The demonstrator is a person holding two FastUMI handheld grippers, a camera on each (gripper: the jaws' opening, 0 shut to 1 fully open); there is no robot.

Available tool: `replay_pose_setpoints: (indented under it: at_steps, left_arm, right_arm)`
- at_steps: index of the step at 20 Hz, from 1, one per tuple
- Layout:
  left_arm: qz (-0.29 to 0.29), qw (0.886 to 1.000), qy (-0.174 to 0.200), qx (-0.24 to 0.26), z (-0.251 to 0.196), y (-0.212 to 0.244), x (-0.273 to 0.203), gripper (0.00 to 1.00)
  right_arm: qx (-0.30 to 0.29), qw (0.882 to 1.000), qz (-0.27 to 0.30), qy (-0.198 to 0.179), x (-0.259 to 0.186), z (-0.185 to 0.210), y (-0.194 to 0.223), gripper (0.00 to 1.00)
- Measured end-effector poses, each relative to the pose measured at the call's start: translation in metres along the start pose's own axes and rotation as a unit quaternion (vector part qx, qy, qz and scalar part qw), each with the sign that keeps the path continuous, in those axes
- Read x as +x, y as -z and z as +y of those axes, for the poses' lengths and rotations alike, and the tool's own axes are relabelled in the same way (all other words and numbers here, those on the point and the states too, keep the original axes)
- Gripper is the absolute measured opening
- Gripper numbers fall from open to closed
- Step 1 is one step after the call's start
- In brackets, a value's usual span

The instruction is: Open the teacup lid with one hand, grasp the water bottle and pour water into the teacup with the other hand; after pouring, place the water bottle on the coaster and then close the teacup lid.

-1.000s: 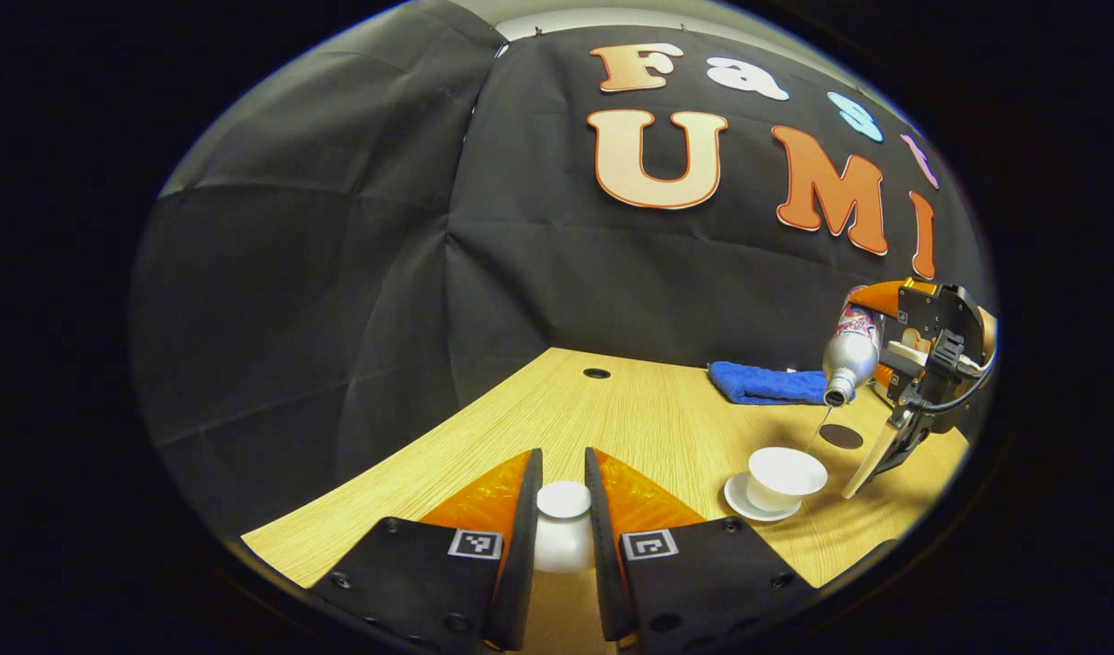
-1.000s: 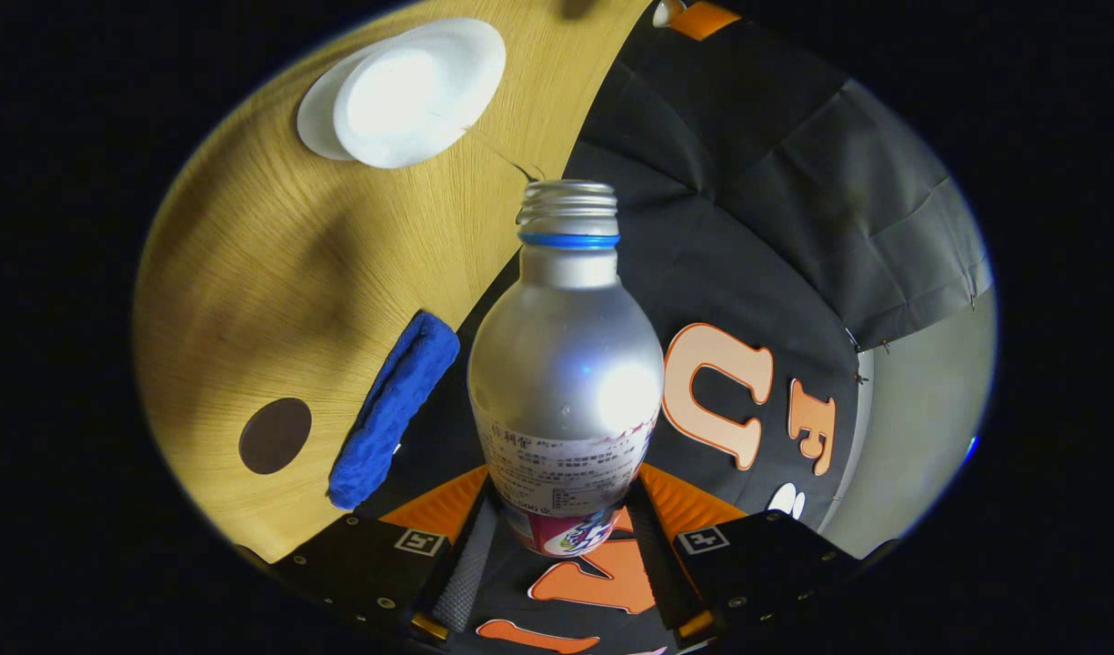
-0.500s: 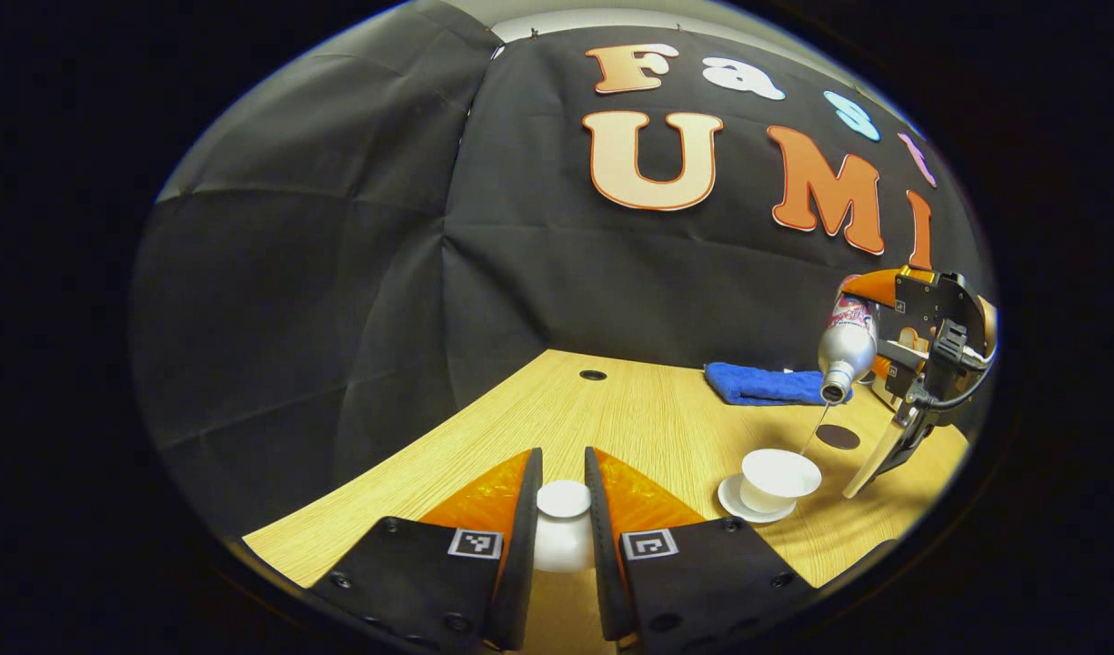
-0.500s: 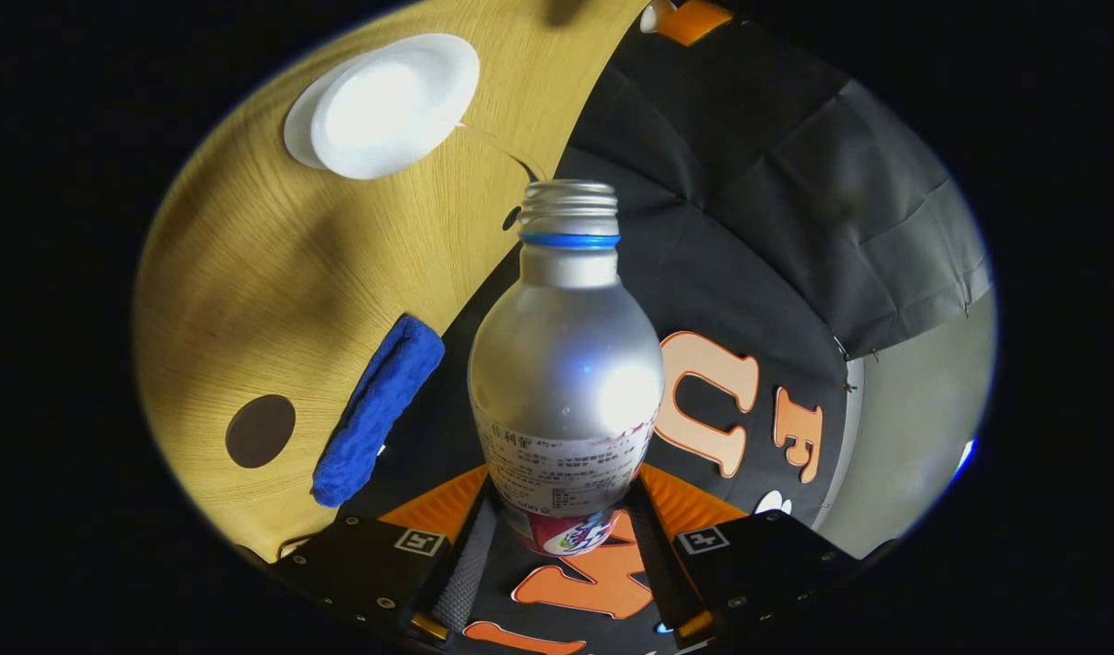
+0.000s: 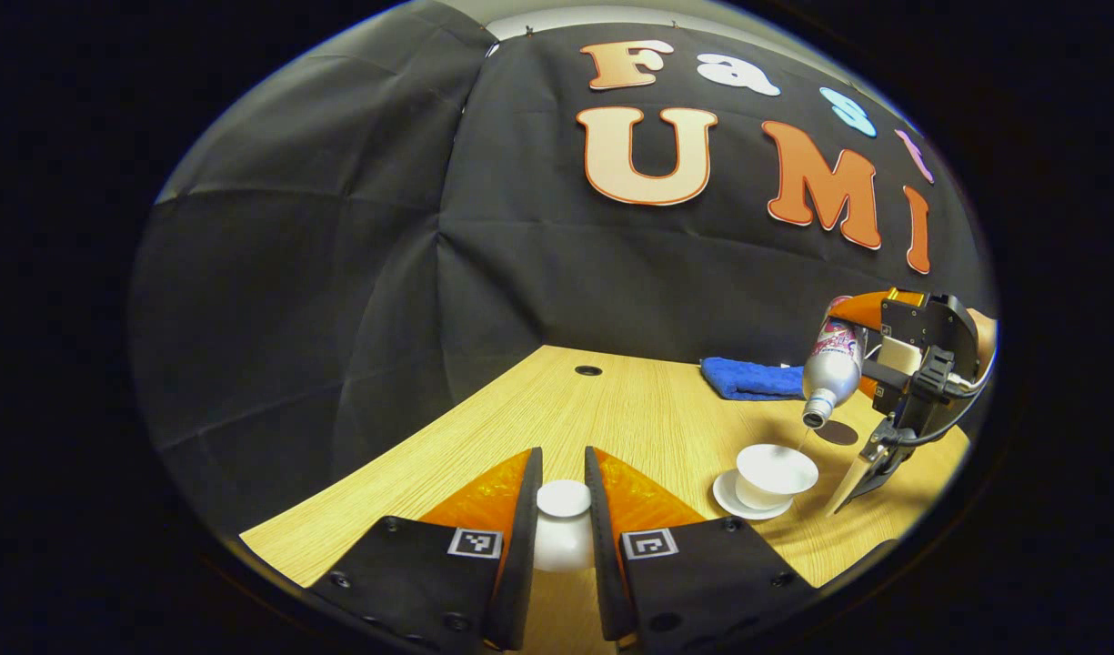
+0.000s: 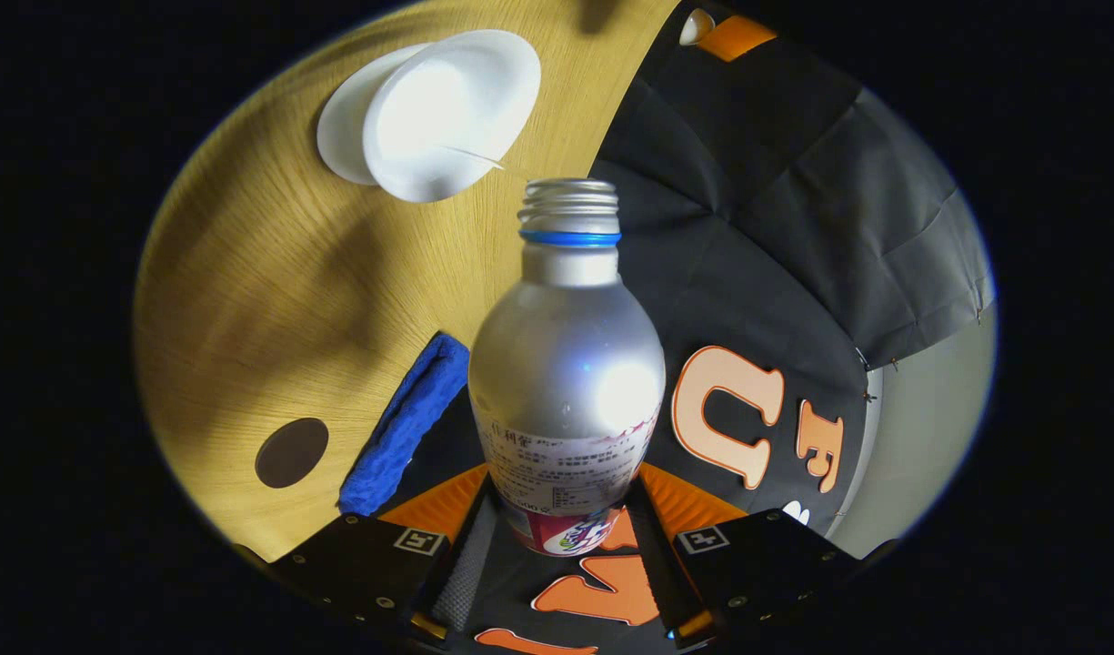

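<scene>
My left gripper (image 5: 563, 496) is shut on the white teacup lid (image 5: 562, 532), held low over the wooden table (image 5: 629, 418). To its right stands the open white teacup (image 5: 775, 473) on its saucer (image 5: 727, 501). My right gripper (image 6: 561, 509) is shut on the silver water bottle (image 6: 566, 364), which is uncapped and tipped mouth-down. In the left gripper view the water bottle (image 5: 827, 371) hangs just above the cup's right rim, and a thin stream runs from its mouth into the teacup (image 6: 452, 109). The round brown coaster (image 5: 836, 433) lies behind the cup; the coaster (image 6: 291, 452) is bare.
A folded blue cloth (image 5: 750, 378) lies at the back of the table by the wall, also seen as the blue cloth (image 6: 402, 428) beside the bottle. A small dark hole (image 5: 588, 370) sits in the tabletop near the back edge.
The right gripper has lowered the tipped bottle closer to the teacup, its mouth now just above the rim. The left gripper and the lid have stayed almost still.
</scene>
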State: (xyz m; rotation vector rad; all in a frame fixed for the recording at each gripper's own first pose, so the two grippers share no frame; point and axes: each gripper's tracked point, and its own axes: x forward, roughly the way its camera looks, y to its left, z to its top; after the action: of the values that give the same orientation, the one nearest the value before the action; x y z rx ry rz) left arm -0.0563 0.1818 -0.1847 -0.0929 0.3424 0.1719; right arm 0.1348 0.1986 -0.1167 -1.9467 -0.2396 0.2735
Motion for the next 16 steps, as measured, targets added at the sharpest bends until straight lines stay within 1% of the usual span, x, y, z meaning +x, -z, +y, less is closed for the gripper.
replay_pose_setpoints:
  at_steps: [3,6,7,8,9,10,11,13,14,15,16]
  left_arm:
    - [-0.002,1.0,0.007,0.006,-0.004,-0.003,0.0,0.34]
    - [-0.012,1.0,-0.004,-0.001,-0.004,-0.009,0.004,0.34]
    - [-0.009,1.0,-0.005,0.002,-0.004,-0.008,0.005,0.29]
    - [-0.009,1.0,-0.002,0.002,-0.005,-0.008,0.004,0.34]
    - [-0.01,1.0,0.0,0.001,-0.008,-0.01,0.005,0.34]
    - [-0.011,1.0,0.002,0.0,-0.01,-0.011,0.006,0.34]
    - [-0.012,1.0,0.003,0.001,-0.012,-0.013,0.007,0.34]
    - [-0.015,1.0,0.006,0.005,-0.015,-0.015,0.007,0.34]
    - [-0.014,1.0,0.006,0.008,-0.019,-0.015,0.007,0.34]
    - [-0.013,1.0,0.008,0.01,-0.021,-0.015,0.008,0.34]
    - [-0.012,1.0,0.009,0.011,-0.023,-0.015,0.008,0.34]
  right_arm:
    - [0.01,1.0,-0.005,-0.009,-0.001,0.008,-0.007,0.77]
    - [0.03,0.999,-0.005,-0.021,-0.001,0.017,-0.009,0.78]
    - [0.047,0.998,-0.006,-0.028,-0.002,0.021,-0.011,0.78]
    - [0.069,0.997,-0.007,-0.039,-0.003,0.027,-0.012,0.78]
    - [0.095,0.994,-0.008,-0.052,-0.005,0.034,-0.015,0.78]
    - [0.125,0.99,-0.009,-0.069,-0.006,0.041,-0.016,0.78]
    - [0.164,0.983,-0.006,-0.085,-0.007,0.048,-0.018,0.78]
    - [0.235,0.966,-0.006,-0.11,-0.014,0.062,-0.025,0.78]
    - [0.265,0.957,-0.006,-0.117,-0.017,0.066,-0.028,0.76]
    - [0.29,0.949,-0.003,-0.121,-0.022,0.067,-0.028,0.78]
    - [0.313,0.942,0.0,-0.125,-0.024,0.067,-0.026,0.78]
